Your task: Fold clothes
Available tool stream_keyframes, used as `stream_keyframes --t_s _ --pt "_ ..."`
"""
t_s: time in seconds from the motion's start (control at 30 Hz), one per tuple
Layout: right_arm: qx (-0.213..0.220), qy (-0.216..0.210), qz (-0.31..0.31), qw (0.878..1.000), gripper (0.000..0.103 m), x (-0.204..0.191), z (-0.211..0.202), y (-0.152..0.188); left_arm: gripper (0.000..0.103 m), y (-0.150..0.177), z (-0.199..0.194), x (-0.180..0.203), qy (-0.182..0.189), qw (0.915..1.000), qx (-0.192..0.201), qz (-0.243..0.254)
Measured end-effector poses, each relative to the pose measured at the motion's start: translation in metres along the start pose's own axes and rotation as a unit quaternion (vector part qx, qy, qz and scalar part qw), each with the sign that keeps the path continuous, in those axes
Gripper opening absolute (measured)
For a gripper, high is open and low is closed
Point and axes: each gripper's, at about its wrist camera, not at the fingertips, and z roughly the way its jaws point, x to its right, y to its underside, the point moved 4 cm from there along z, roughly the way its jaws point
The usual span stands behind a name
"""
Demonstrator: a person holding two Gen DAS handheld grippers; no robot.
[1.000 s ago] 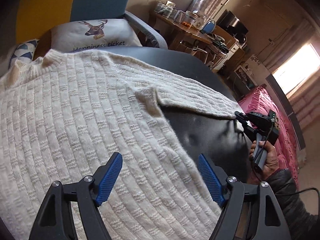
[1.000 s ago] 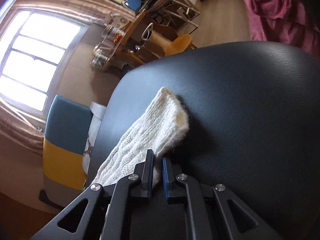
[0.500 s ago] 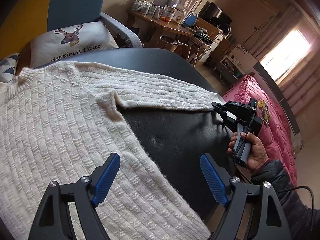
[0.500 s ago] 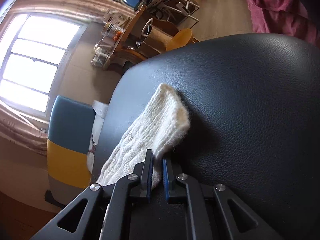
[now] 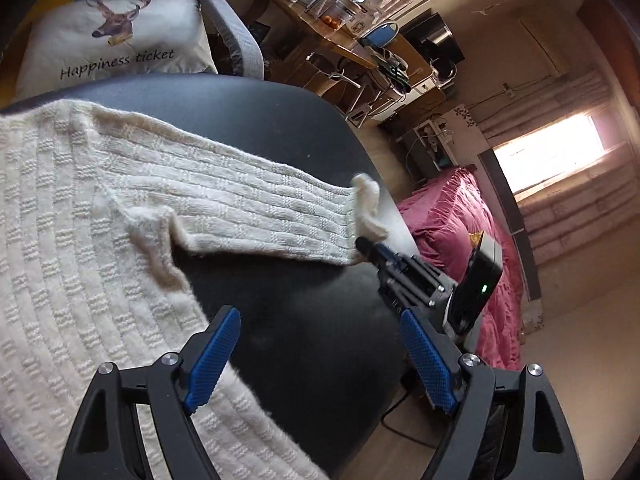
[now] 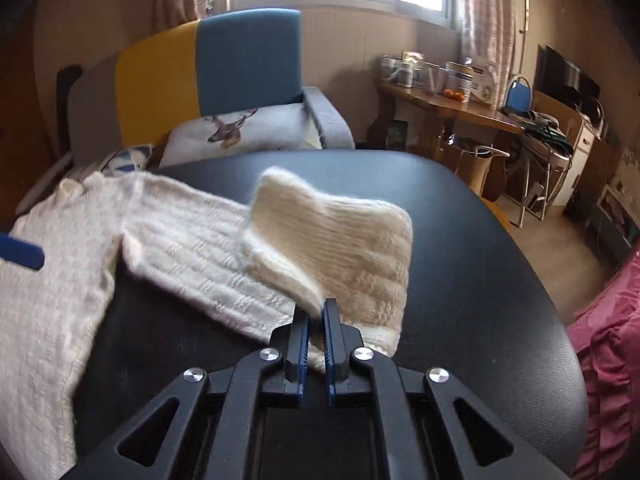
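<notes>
Sleeve-fold step. Right gripper (image 6: 316,316) clamped on the cuff (image 6: 340,240) of the cream knit sweater (image 5: 80,240), which lies spread on the black leather table (image 5: 300,300). Left gripper (image 5: 320,352) spread wide, holding nothing, at the hem edge at 6 o'clock. Likely next move: carry the cuff across the body toward 9 o'clock. Only the left view shows the armpit bunching; only the right view shows the cuff doubled over.

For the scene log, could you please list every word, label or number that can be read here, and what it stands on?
"Happiness ticket": printed below the deer picture on the white cushion.
Boxes and jars on the wooden desk: their labels are too small and blurred to read.
No other text is legible.
</notes>
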Motion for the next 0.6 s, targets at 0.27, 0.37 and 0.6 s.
stream_keyframes --t_s 0.27,0.37,0.6 --pt "0.019 -0.007 -0.007 1.0 0.006 -0.018 -0.008 0.01 0.083 -0.033 0.074 -0.007 0.059 0.9937 -0.044 -0.084" --pt "0.024 -0.009 -0.011 1.0 0.006 -0.022 -0.012 0.012 0.083 -0.039 0.088 -0.004 0.069 0.9921 -0.051 -0.091" --pt "0.022 -0.008 -0.03 0.999 0.006 -0.037 -0.009 0.015 0.007 -0.039 0.1 0.009 0.015 0.9979 -0.048 -0.04"
